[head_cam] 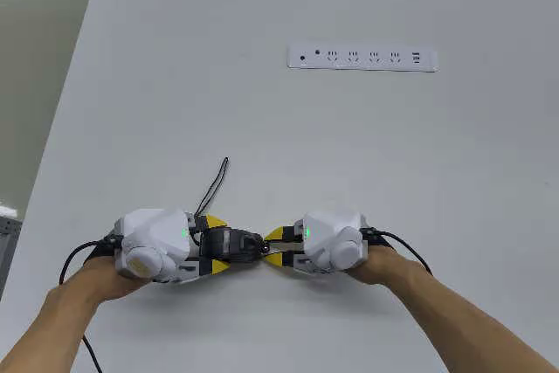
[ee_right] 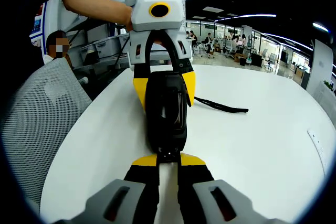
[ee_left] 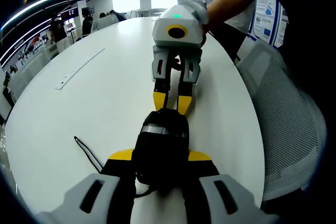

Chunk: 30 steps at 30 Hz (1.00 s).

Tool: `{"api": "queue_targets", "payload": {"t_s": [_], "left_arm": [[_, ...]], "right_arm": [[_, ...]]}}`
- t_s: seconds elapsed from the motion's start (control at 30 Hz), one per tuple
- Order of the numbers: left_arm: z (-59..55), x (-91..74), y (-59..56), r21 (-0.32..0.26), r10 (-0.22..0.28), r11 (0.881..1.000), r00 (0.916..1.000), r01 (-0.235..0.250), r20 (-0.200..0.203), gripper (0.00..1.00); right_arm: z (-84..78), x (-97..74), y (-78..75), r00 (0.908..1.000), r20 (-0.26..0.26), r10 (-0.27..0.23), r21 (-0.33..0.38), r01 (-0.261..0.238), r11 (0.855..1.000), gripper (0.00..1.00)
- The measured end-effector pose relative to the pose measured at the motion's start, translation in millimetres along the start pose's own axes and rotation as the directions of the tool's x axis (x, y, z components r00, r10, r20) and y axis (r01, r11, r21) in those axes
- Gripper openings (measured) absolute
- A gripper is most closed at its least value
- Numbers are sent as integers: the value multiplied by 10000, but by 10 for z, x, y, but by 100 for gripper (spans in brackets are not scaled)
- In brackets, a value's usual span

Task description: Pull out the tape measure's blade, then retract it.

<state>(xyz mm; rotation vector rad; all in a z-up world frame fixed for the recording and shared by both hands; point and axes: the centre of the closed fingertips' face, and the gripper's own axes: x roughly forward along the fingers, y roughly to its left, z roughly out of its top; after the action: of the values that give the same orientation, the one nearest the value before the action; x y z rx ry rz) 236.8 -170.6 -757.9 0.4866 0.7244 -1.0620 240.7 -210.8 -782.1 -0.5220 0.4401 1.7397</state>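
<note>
Rubber-black and rounded, the tape measure (head_cam: 229,242) lies on its side on the smooth white tabletop (head_cam: 262,128), low in the head view at about 6 o'clock. Its case is matte, with a glossy panel on the upper face and a pale metallic band across the end nearest the right gripper.

The left gripper (head_cam: 217,243) comes in from 9 o'clock, a white plastic shell with black arms ending in yellow wedge tips. Its jaws stand apart by the width of the case and clamp it, one yellow tip at each flank, with the case seated deep between them.

The right gripper (head_cam: 276,246) comes in from 3 o'clock, built the same way. Its jaws are drawn nearly together, pinching the small dark blade tip (ee_right: 167,156) at the mouth of the case. The yellow tips sit right against the case, so hardly any blade is out. The two grippers face each other nose to nose along one line.

A thin black wrist strap (head_cam: 212,188) trails from the case toward 11 o'clock, lying slack on the tabletop in a narrow loop.

A flat white power strip (head_cam: 362,58) with a row of sockets lies well apart at 1 o'clock. In the left gripper view a grey mesh chair back (ee_left: 283,108) stands at 3 o'clock beyond the tabletop's curved edge.
</note>
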Motion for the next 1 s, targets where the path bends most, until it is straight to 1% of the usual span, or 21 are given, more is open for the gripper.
{"api": "queue_targets", "payload": {"t_s": [1.0], "left_arm": [[-14, -16, -10, 8, -27, 10000, 10000, 27, -59, 30]], "right_arm": [[-63, -103, 10, 10000, -97, 19, 33, -19, 10000, 10]]}}
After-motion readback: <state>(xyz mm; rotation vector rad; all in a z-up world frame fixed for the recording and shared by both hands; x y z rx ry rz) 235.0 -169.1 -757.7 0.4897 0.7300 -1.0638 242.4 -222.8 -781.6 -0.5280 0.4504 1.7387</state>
